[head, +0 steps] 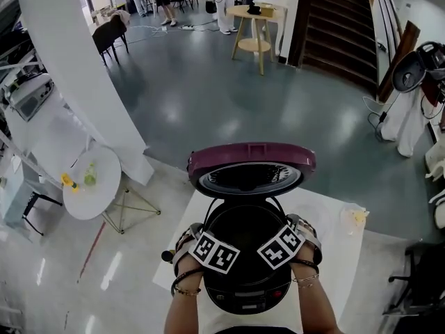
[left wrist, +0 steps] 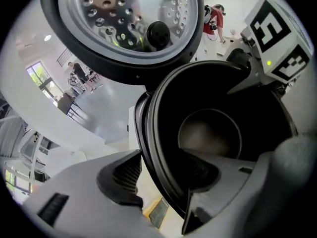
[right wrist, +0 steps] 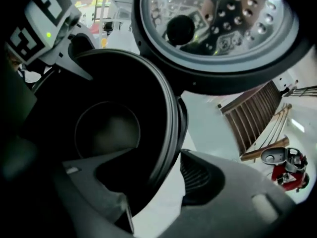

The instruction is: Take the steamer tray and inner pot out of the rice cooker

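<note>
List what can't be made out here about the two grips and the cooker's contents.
- Left gripper, right gripper: each straddles the dark rim; both gripper views leave pad contact unclear.
- Head view: marker cubes hide the jaws.
- Rice cooker interior: black in every view; steamer tray or inner pot undecidable.
- Yellow-green items on the round table, head view: too small to identify.

We find the rice cooker [head: 249,294] on the table [head: 327,218] before us, its lid [head: 251,164] raised behind. The inner pot [left wrist: 213,128] sits inside. The left gripper [left wrist: 166,182] straddles its left rim and the right gripper [right wrist: 158,182] its right rim, each with one jaw inside and one outside.
</note>
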### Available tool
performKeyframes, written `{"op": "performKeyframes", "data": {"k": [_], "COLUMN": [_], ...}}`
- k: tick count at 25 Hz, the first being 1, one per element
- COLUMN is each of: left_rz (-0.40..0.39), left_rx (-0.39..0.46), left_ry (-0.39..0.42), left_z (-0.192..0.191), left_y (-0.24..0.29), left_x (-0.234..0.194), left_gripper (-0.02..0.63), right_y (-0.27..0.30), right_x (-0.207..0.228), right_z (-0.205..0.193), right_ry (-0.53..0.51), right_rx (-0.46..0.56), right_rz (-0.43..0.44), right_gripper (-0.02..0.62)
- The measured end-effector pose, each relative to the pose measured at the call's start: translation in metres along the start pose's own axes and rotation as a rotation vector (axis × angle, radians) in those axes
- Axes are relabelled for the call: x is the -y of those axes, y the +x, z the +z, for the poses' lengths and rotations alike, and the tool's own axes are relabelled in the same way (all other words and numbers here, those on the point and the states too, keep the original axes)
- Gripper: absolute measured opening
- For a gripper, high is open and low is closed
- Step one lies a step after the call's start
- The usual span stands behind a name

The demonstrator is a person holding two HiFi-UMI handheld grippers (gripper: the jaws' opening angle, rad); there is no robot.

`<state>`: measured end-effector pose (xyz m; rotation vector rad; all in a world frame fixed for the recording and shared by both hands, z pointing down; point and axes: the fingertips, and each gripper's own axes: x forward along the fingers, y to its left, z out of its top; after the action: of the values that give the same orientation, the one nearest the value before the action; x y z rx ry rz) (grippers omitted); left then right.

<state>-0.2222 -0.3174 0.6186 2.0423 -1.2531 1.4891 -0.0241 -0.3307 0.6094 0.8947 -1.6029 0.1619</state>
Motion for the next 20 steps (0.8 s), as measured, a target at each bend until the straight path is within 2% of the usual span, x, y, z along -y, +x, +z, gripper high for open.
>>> {"op": "performKeyframes", "data": {"k": [8,10,12,15,17,20], "left_rz": [-0.013,0.006,0.017,0.025,0.033,0.062], "left_rx": [0.069,0.107,0.140,0.186,0.232,0.329], "left_ry": [0.012,0.026,0.030,0.027,0.010,-0.027], "left_z": [0.008,0.016,0.024,0.028,0.031,0.041], "left_y": [-0.026,-0.043,-0.057,-0.076,-0.090,-0.122], "left_x": [-0.003,-0.005,-0.007,-0.004,-0.004,-0.008], "left_gripper": [0.214,0.162,0.137,0.098,0.058,0.040], "right_y": [-0.040,-0.053,-0.066,-0.086,-0.104,-0.138], "right_x": [0.007,0.010,0.013,0.011,0.011,0.018], "right_z": [0.016,0.020,0.023,0.026,0.028,0.031], "right_ry": [0.039,0.036,0.049,0.078,0.095,0.124], "right_rx": [0.115,0.143,0.176,0.239,0.299,0.396], "right_rz": [-0.051,-0.073,-0.085,-0.090,-0.105,-0.158], "right_gripper": [0.174,0.166,0.160,0.095,0.069,0.046]}}
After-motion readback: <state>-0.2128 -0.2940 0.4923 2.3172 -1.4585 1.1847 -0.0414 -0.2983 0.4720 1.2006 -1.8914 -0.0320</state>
